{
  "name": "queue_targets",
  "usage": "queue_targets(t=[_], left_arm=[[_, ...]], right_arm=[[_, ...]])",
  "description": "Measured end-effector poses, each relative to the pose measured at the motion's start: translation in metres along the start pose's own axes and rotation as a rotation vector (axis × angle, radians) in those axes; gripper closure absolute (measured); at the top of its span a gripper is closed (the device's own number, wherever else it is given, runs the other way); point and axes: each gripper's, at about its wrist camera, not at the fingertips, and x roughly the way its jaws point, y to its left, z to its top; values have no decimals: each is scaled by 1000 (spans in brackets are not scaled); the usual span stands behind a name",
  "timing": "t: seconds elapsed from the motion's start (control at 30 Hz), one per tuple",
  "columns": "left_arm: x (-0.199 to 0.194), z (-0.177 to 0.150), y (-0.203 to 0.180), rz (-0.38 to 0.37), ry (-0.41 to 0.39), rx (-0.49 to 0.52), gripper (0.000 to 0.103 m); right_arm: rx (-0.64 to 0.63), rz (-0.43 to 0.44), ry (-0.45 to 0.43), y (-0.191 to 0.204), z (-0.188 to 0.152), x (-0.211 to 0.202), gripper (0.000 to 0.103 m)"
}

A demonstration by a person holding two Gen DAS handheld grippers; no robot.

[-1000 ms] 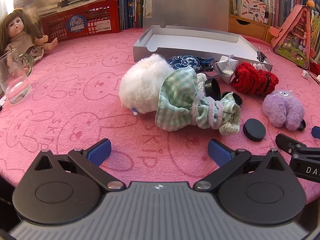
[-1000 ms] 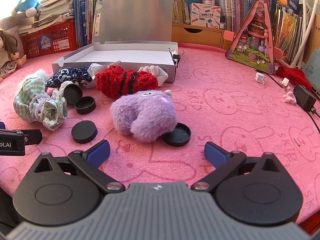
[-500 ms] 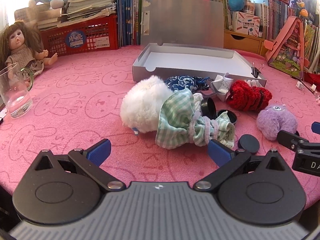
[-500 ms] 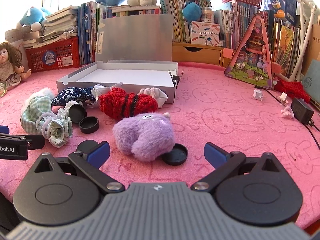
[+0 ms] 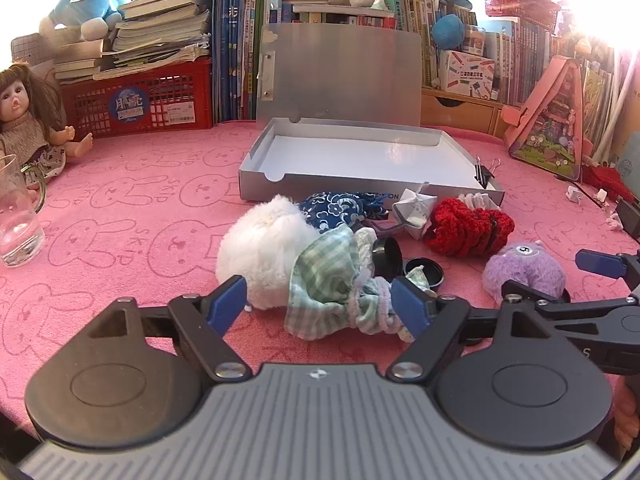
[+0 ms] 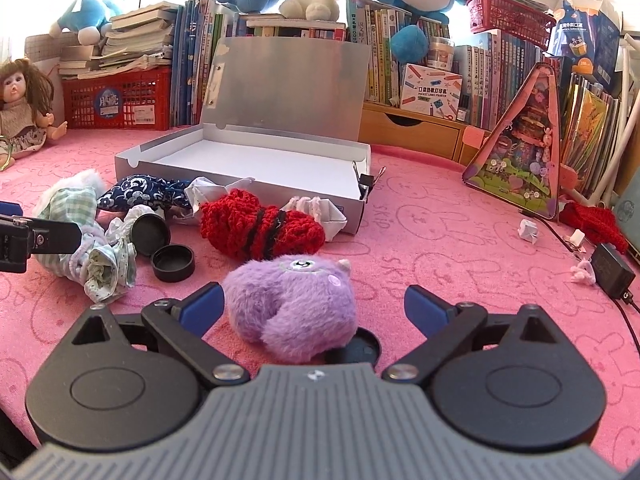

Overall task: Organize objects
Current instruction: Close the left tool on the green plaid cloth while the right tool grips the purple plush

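Through the left wrist camera I have my left claw [image 5: 320,306] low over the pink counter [image 5: 132,216], its jaws parted but just having been closing, with the green checked cloth bundle [image 5: 332,292] and the white fluffy toy [image 5: 264,252] sitting between the pads; neither pad presses on them yet as far as I can tell. The bundle lies at 12 o'clock from the claw, the white toy at 11, and that framing suits a grab on the soft pile, I judge. Beyond it at 12 o'clock stands the open silver box [image 5: 360,186], lid propped upright and its tray bare, which I take as the place these things should go. A blue patterned pouch [image 5: 334,210] and a red knitted piece [image 5: 468,232] lie just before the box's front wall, with black lids [image 5: 424,272] near them. From the right wrist camera, my right claw [image 6: 312,308] is spread wide, its jaws just having eased inward a little, straddling the purple plush toy [image 6: 296,308], which rests partly on a black lid [image 6: 360,350]; the left pad is just beside the fur, the right pad apart from it. The box [image 6: 240,176] is at 11 o'clock, the red knit [image 6: 260,228] between it and the plush. I read both claws as lined up for a first pickup.
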Motion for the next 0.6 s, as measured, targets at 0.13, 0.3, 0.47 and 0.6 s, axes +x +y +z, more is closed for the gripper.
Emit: queue_targets(t=[0.13,0.3,0.47,0.6], left_arm=[[-1,-4,-9,-37,4,19,37],[4,-8,-20,-46,-14,82,37],[16,-9,-25,-50,-13,103,32],[24,-6,-28,-49,-27,115,26]], right_arm=[[-20,18,0,4,-1,3,8],[-30,38,10,8,-1,11,12],[-30,54,35,8,-1,15,15],[-19,59,47,7,-1,17,15]])
